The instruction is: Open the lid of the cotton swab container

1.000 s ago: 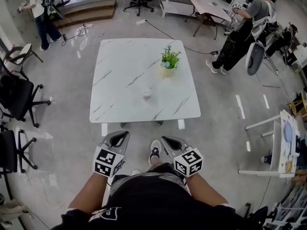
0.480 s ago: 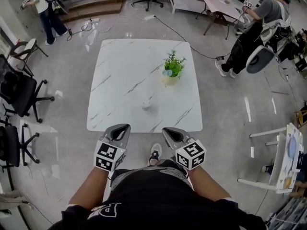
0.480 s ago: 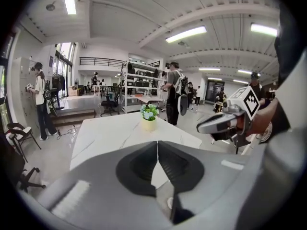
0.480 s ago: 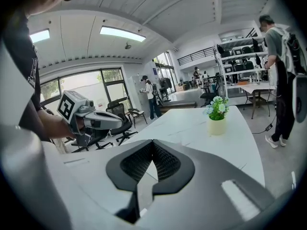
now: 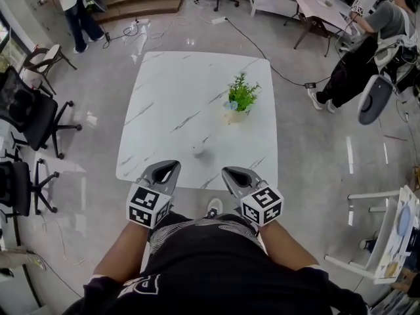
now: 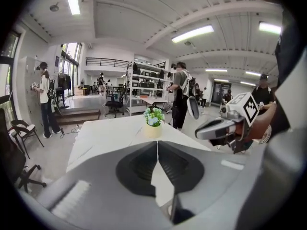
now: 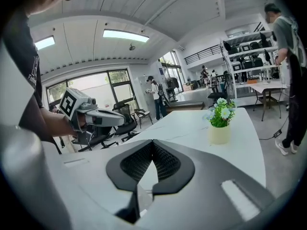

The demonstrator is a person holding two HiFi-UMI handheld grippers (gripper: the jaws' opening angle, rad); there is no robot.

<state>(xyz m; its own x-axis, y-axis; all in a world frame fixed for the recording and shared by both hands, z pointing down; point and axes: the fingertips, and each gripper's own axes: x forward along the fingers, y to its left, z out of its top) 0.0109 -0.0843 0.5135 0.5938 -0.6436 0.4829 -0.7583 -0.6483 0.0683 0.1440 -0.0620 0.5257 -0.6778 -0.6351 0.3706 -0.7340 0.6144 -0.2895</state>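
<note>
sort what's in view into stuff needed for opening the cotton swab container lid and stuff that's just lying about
For the job:
- small white cotton swab container, near the front of the marble table
- left tool and right tool, both shut and empty, not yet at the container

Just about:
- potted plant on the table
- office chair
- person by a far desk
</note>
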